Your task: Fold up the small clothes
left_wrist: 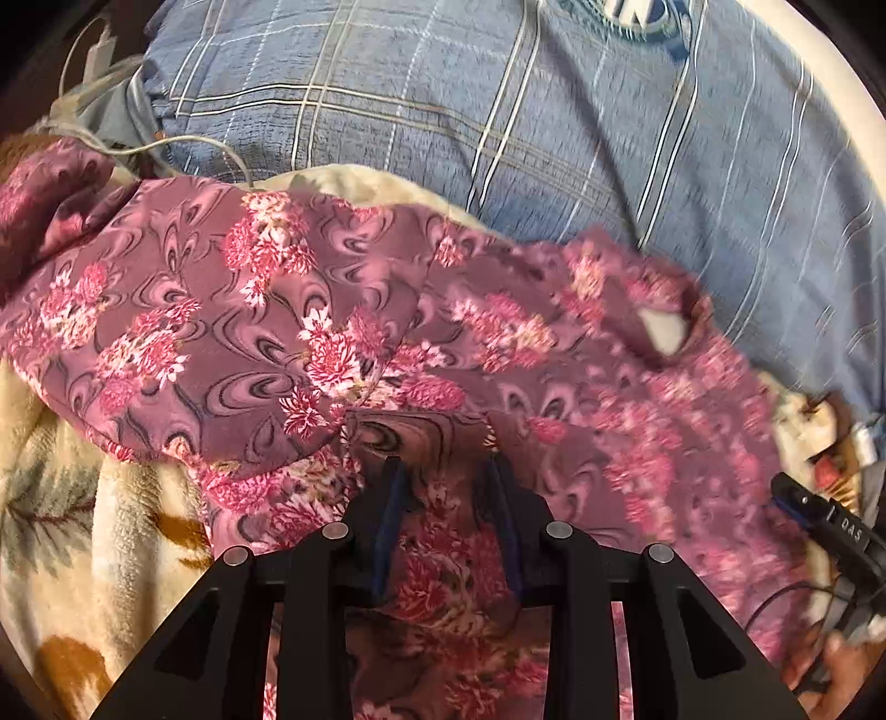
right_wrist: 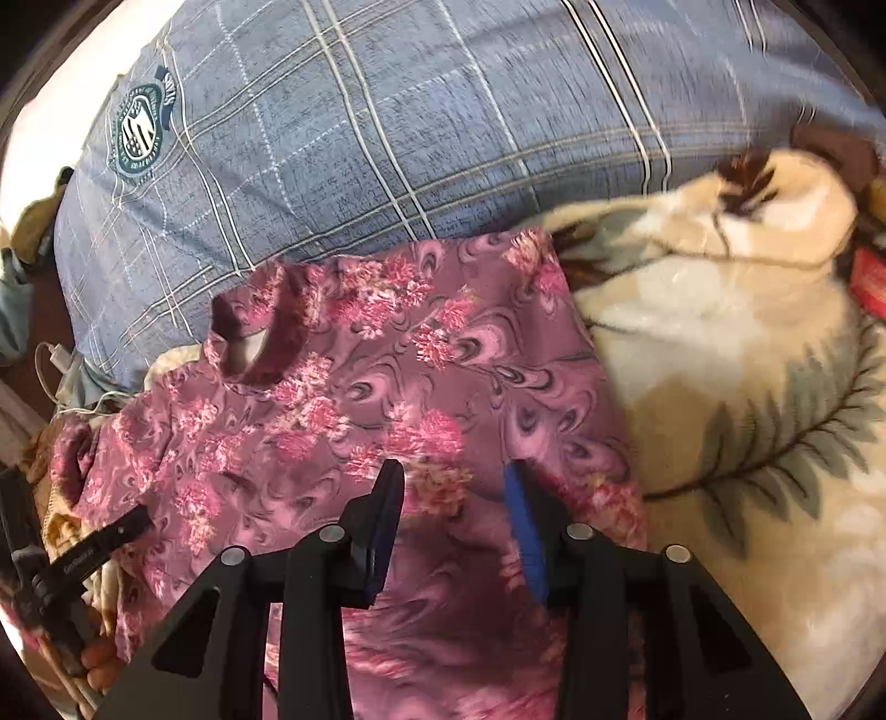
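— Where's the floral top (right_wrist: 387,376)?

— Spread on the cream blanket (right_wrist: 747,387), its neckline toward the blue plaid pillow (right_wrist: 387,138). My left gripper (left_wrist: 446,471) pinches a raised fold of it; my right gripper (right_wrist: 454,482) stands parted, empty, above the cloth.

— Next?

— Probably re-grip near the pillow-side edge, then fold across.

a cream fleece blanket (right_wrist: 720,343) printed with grey-green fern leaves and brown patches covered the bed. behind it lay a large blue-grey plaid pillow (right_wrist: 360,138) with pale crossing stripes and a round teal crest badge (right_wrist: 138,130) near one corner. a white charger cable (left_wrist: 99,50) trailed beside the pillow's far end. soft, warm light fell across the bedding.
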### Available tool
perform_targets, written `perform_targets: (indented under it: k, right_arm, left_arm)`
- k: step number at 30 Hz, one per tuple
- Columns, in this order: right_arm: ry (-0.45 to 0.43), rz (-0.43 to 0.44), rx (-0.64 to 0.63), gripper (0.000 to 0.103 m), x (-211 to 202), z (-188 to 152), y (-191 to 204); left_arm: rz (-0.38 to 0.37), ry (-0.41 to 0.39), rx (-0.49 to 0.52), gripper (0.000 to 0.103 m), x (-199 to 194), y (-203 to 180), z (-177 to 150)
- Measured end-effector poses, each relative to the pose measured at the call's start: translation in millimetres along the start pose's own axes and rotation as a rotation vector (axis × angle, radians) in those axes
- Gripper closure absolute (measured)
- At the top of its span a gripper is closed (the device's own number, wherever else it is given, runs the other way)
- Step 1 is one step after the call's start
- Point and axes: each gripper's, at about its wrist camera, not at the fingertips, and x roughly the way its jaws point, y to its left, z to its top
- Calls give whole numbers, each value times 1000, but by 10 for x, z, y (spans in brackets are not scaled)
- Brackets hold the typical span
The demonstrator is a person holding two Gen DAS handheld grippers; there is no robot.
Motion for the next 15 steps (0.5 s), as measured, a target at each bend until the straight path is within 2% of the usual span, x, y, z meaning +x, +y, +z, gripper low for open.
perform_targets:
  k: [3, 6, 7, 8, 9, 11, 13, 14, 15]
  right_arm:
    - [-71, 139, 33, 39, -185, -98, 255]
    - [-67, 208, -29, 36, -93, -273, 712]
    - [-43, 220, -54, 34, 18, -262, 891]
    - [-12, 226, -81, 34, 145, -299, 1043]
    - [16, 220, -109, 34, 259, -373, 1177]
    - [47, 174, -169, 22, 472, -554, 1328]
    - [-13, 135, -268, 12, 504, -698, 1505]
    - [-3, 121, -299, 6, 504, -700, 1547]
    - [8, 102, -322, 5, 531, -712, 1596]
  left_arm:
    - [-74, -19, -69, 74, -248, 185, 75]
    - [-99, -111, -169, 66, -729, 630, 198]
    - [-95, -135, -191, 59, -849, 766, 222]
    - [-74, -161, -204, 55, -989, 925, 269]
    - [-22, -184, -196, 55, -1140, 1112, 350]
    - [75, -206, -171, 54, -1350, 1387, 505]
    - [159, -216, -163, 49, -1549, 1688, 685]
    - [181, -215, -162, 47, -1621, 1809, 772]
    - [201, -208, -168, 47, -1708, 1965, 876]
